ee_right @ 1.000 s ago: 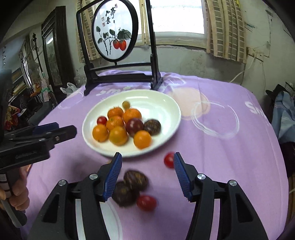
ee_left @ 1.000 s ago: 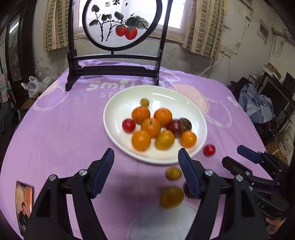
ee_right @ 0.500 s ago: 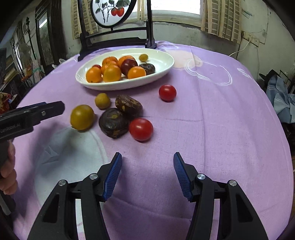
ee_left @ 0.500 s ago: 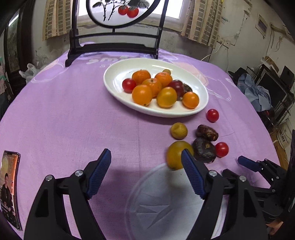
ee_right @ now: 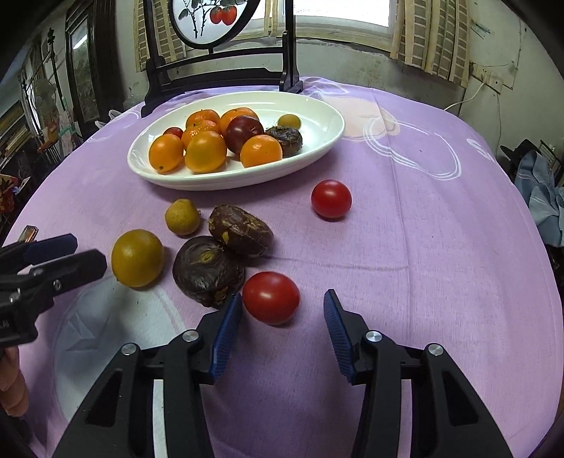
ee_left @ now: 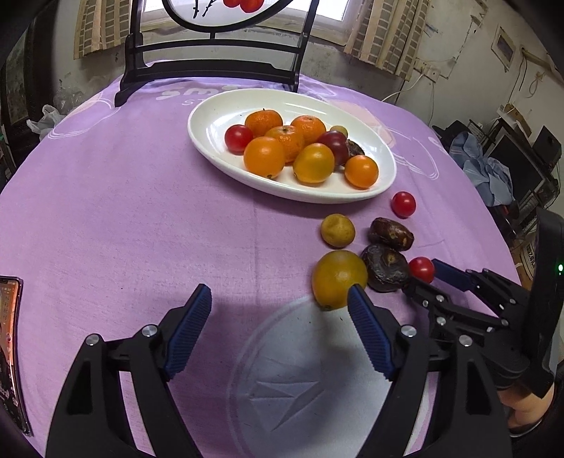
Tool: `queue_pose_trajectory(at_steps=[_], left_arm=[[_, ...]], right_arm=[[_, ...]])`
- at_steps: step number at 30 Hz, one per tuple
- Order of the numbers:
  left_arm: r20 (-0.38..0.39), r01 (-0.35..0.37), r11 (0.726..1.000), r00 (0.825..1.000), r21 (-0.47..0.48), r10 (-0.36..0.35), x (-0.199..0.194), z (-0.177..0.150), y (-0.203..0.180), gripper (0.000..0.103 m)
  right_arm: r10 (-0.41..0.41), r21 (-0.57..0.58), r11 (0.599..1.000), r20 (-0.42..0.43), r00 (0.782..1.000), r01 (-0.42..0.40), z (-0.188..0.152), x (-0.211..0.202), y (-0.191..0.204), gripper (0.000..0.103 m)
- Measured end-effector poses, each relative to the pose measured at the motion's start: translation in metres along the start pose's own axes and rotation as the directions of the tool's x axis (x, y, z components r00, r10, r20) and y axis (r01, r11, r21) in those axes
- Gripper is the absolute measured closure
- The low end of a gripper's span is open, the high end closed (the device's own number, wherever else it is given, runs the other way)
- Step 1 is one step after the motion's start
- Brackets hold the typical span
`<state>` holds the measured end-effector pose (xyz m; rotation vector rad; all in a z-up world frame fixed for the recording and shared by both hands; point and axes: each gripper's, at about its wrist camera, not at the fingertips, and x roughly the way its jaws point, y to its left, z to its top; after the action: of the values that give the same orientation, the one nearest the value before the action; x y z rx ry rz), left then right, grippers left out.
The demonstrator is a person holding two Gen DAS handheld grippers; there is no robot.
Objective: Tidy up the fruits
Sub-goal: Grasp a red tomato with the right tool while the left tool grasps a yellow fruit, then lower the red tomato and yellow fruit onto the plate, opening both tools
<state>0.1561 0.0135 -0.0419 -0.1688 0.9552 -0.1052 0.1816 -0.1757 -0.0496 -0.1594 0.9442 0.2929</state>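
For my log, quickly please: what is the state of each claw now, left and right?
Left claw: open, holding nothing, beside the yellow-orange fruit.
Right claw: open, holding nothing, red tomato just ahead, not gripped.

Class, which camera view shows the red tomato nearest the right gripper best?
The right wrist view: the near tomato lies whole and large, just ahead of the open right gripper. The left wrist view shows it small, partly hidden behind that gripper's fingers.

Window (ee_right: 338,14) backlight, sharp centre, fisheye-warped edges
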Motion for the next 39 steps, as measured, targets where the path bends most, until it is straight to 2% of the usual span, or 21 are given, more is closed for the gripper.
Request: queue_pose_trajectory(at_steps=[2,5,11,20,26,32,34,36,38,39], left_arm=[[-0.003,0.007,1.0,1.0,0.005,-0.007,0.0,0.0,-0.001,0.025],[-0.005,0.005,1.0,1.0,0.015,-0.005,0.001,-0.001,-0.003,0.025],[-0.01,0.005,1.0,1.0,0.023,-0.004,0.004,-0.002,-0.005,0.025],[-0.016,-0.011,0.996,1.0,0.093,0.013,0.011,-0.011,-0.019,0.025],[-0.031,-0.056,0.992,0.998,0.115,0.06,0.022,-0.011,-0.026,0.026],[-0.03,-0.115,0.981,0.992,0.157,0.121,0.036,-0.002,-0.04,0.031],[-0.022,-0.124,0.978,0.991,0.169,0.129,0.039,0.003,-0.045,0.036],[-0.016,-0.118,0.976,0.992,0.183,0.123,0.04,0.005,-0.05,0.054],[-0.017,-0.102,0.974,0.994,0.205,0.107,0.039,0.006,-0.056,0.066],[-0.016,-0.109,0.972,0.993,0.209,0.115,0.039,0.005,-0.057,0.066]], right_arm=[[0.005,-0.002,1.0,0.007,1.0,-0.005,0.003,0.001,0.0,0.067],[0.012,0.002,1.0,0.01,1.0,-0.012,0.005,0.003,0.001,0.073],[-0.016,0.028,0.999,0.007,1.0,0.016,-0.004,-0.009,0.001,0.073],[0.035,0.067,0.997,0.012,0.999,-0.035,-0.032,-0.028,-0.005,0.073],[0.062,0.082,0.995,0.025,0.998,-0.064,-0.037,-0.033,-0.008,0.073],[0.088,0.08,0.993,0.043,0.995,-0.091,-0.037,-0.039,-0.01,0.073],[0.093,0.074,0.993,0.05,0.994,-0.096,-0.037,-0.04,-0.01,0.073],[0.097,0.069,0.993,0.057,0.994,-0.101,-0.036,-0.041,-0.01,0.073],[0.099,0.063,0.993,0.063,0.993,-0.103,-0.036,-0.042,-0.01,0.073],[0.096,0.063,0.993,0.063,0.993,-0.1,-0.036,-0.042,-0.011,0.073]])
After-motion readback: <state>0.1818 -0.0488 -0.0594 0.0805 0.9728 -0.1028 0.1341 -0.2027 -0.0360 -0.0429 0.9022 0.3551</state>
